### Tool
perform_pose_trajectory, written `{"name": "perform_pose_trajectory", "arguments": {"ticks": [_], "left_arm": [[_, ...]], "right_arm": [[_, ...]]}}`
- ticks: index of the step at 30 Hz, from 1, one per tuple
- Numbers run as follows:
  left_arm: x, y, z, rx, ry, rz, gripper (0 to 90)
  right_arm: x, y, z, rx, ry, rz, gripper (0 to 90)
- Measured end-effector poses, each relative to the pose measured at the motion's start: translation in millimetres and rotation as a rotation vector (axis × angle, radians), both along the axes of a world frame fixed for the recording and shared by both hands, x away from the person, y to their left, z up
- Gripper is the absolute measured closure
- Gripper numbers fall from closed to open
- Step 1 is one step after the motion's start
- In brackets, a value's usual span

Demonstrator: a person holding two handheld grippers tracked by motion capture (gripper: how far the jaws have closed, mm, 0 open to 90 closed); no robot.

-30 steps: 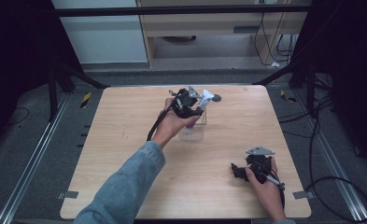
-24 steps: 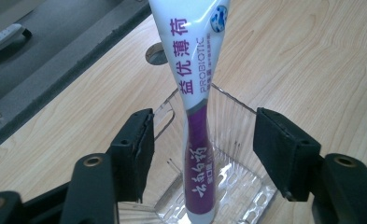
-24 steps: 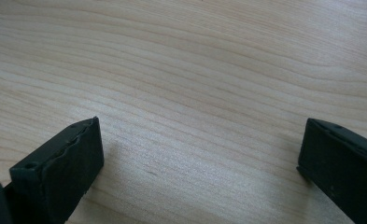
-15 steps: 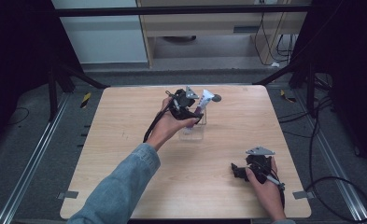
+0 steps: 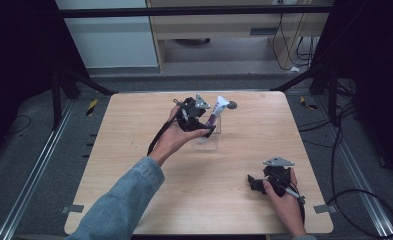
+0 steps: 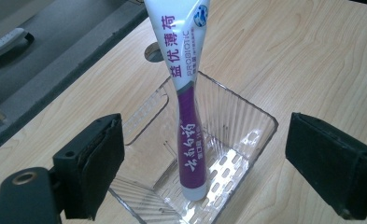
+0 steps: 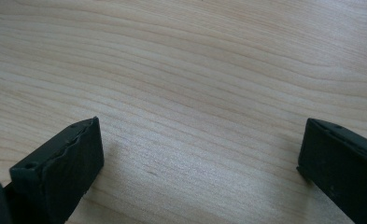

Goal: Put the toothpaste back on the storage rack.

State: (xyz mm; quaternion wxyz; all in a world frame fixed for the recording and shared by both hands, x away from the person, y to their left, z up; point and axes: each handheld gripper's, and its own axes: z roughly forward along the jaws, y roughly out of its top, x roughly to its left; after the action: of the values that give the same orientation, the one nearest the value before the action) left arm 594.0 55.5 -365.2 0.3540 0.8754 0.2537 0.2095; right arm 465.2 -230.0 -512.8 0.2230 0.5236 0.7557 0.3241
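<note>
A purple and white toothpaste tube (image 6: 190, 140) stands cap down in a clear plastic box (image 6: 246, 105) and leans toward the far edge. My left gripper (image 6: 216, 158) is open just in front of the box, its jaws wide on either side of the tube without touching it. From above, the left gripper (image 5: 196, 117) sits beside the tube (image 5: 215, 112) and the box (image 5: 207, 141) at the table's far middle. My right gripper (image 5: 264, 182) rests open near the front right; its jaws (image 7: 200, 163) hold nothing above bare wood.
A round grey hole (image 5: 232, 105) in the wooden table (image 5: 134, 165) lies just behind the box. A sleeved forearm (image 5: 129, 195) crosses the table from the front left. Metal rails, cables and grey floor surround the table.
My left gripper has drawn back a little toward the person while the tube stays standing in the box. The right gripper has not moved.
</note>
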Motion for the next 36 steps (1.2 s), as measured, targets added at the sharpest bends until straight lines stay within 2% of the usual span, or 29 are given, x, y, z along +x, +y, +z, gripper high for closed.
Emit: {"name": "perform_pose_trajectory", "arguments": {"ticks": [11, 21, 30, 34, 36], "left_arm": [[-13.9, 5.3, 3.7, 0.009, -0.026, -0.03, 9.3], [-31.1, 8.4, 6.4, -0.018, -0.043, -0.054, 8.2], [-41.6, 17.6, 6.1, -0.032, -0.047, -0.05, 8.0], [-46.5, 23.8, 3.8, -0.055, -0.061, -0.033, 8.5], [-48.5, 27.5, 1.7, -0.051, -0.061, -0.028, 8.4]], "right_arm": [[-0.2, 0.0, 0.0, 0.001, -0.001, 0.002, 0.3], [-3.9, 0.4, -0.4, -0.005, -0.004, 0.001, 0.3], [-4.3, 0.7, 0.0, 0.002, 0.001, 0.001, 0.3], [-4.4, 0.8, 0.1, 0.002, 0.002, -0.001, 0.3], [-4.3, 0.7, 0.0, 0.002, 0.001, 0.001, 0.3]]}}
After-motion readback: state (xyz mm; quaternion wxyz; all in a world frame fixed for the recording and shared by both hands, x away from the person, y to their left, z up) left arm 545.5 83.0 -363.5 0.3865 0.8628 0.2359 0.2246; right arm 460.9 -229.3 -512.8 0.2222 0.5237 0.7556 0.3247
